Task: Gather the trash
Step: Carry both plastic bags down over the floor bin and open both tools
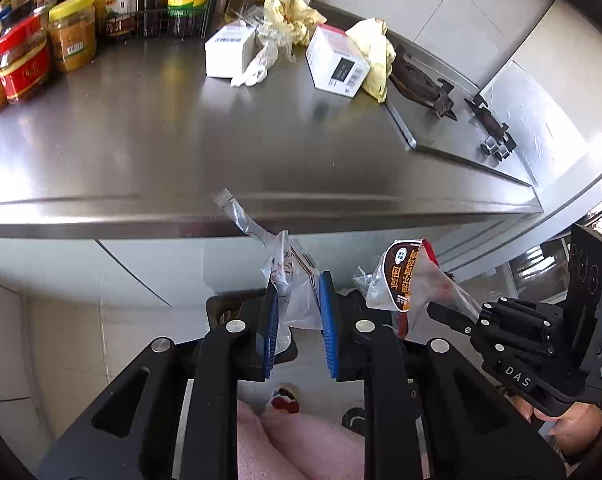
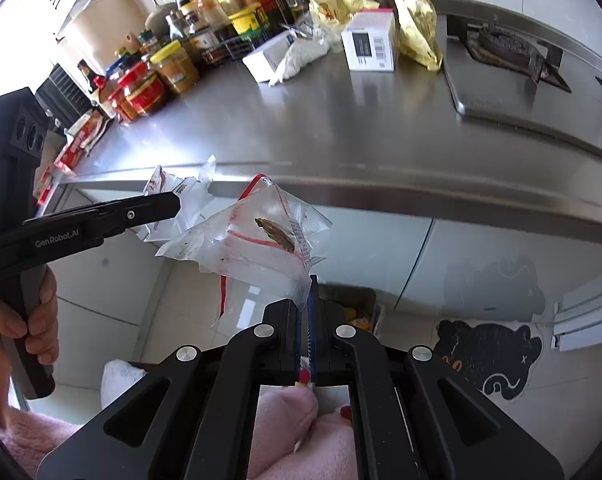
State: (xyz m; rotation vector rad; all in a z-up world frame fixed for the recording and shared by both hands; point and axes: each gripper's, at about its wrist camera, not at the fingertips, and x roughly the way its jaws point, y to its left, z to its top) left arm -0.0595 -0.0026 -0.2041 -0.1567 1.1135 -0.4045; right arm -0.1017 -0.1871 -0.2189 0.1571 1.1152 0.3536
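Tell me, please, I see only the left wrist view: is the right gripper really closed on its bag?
Observer: Yes. In the right wrist view the right gripper is shut on a corner of the clear bag.
Operator: Is more trash left of the jars?
Observer: Red packets lie at that end of the counter; whether they are trash I cannot tell.
Operator: Anything on the floor?
Observer: A black bear-shaped mat, to the right.

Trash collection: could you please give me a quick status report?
Left tongs shut on a clear plastic wrapper. Right tongs shut on a red-striped clear bag. Yellow wrappers and boxes still on counter. Nothing blocking.
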